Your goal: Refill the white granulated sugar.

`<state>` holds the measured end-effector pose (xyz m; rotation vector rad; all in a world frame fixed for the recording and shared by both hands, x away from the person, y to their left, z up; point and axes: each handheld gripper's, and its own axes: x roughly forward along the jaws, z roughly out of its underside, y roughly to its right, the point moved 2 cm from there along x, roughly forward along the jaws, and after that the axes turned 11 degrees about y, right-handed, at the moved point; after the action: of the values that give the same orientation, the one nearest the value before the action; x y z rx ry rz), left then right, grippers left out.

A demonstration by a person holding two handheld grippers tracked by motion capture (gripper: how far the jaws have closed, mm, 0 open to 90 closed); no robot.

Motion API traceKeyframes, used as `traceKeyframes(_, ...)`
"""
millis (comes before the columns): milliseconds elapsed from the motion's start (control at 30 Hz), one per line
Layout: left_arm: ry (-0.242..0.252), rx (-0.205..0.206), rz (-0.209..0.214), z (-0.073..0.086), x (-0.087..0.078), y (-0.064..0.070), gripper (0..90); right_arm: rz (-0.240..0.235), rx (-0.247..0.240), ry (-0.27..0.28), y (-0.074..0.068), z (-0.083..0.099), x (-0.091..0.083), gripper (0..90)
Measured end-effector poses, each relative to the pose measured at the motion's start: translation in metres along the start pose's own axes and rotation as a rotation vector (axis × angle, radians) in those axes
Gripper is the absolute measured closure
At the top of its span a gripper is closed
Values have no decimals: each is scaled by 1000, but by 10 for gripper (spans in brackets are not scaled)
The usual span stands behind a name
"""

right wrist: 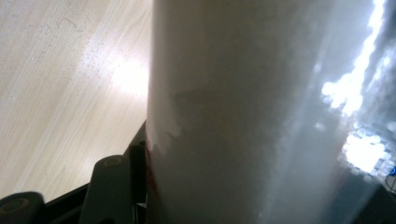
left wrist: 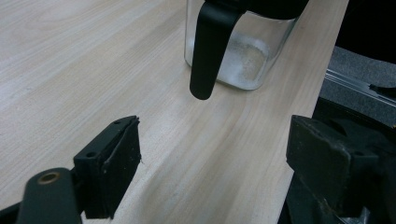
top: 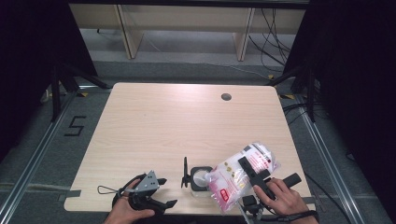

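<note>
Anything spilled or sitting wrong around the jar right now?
Fine specks dot the table in the right gripper view, possibly spilled grains. The bag, held in the right claw, tilts over the open glass jar. The left claw rests open.

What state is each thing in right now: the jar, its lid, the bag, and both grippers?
Glass jar: upright on the table, open, with a thin layer of white powder on its bottom.
Lid: swung open, standing on edge at the jar's left.
Plastic bag: held tilted, mouth at the jar's opening.
Right gripper: shut on the bag.
Left gripper: open, holding nothing.
</note>
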<state>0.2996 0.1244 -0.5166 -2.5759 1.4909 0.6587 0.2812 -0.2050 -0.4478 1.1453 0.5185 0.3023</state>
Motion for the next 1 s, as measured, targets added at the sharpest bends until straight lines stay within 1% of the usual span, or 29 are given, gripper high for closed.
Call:
traceKeyframes(133,-3,4,-3,0,0,-1,173,0,23,2,-1,0,0,436)
traceKeyframes(333,0,1,-2,0,0,0,173,-1,3,-2,0,0,0,437)
traceKeyframes(533,-1,3,-3,0,0,0,173,-2,7,-4,0,0,-1,437)
traceKeyframes(600,0,1,-2,0,0,0,173,-2,-1,0,0,0,0,437)
traceKeyframes(667,-3,11,-1,0,-1,-1,173,-2,1,-2,0,0,0,437)
traceKeyframes(867,-6,9,0,0,-1,-1,173,-2,-1,-4,0,0,-1,437)
traceKeyframes(900,-6,15,2,-1,-1,-1,173,-2,-2,-3,0,0,-1,437)
traceKeyframes(933,-6,31,7,-1,-1,-2,173,-2,-1,-2,0,0,-1,437)
traceKeyframes(967,-3,37,7,-1,-1,-3,173,-7,8,-3,0,0,-1,437)
traceKeyframes(1000,-3,35,6,-1,-1,-3,173,-5,1,-2,0,0,-1,437)
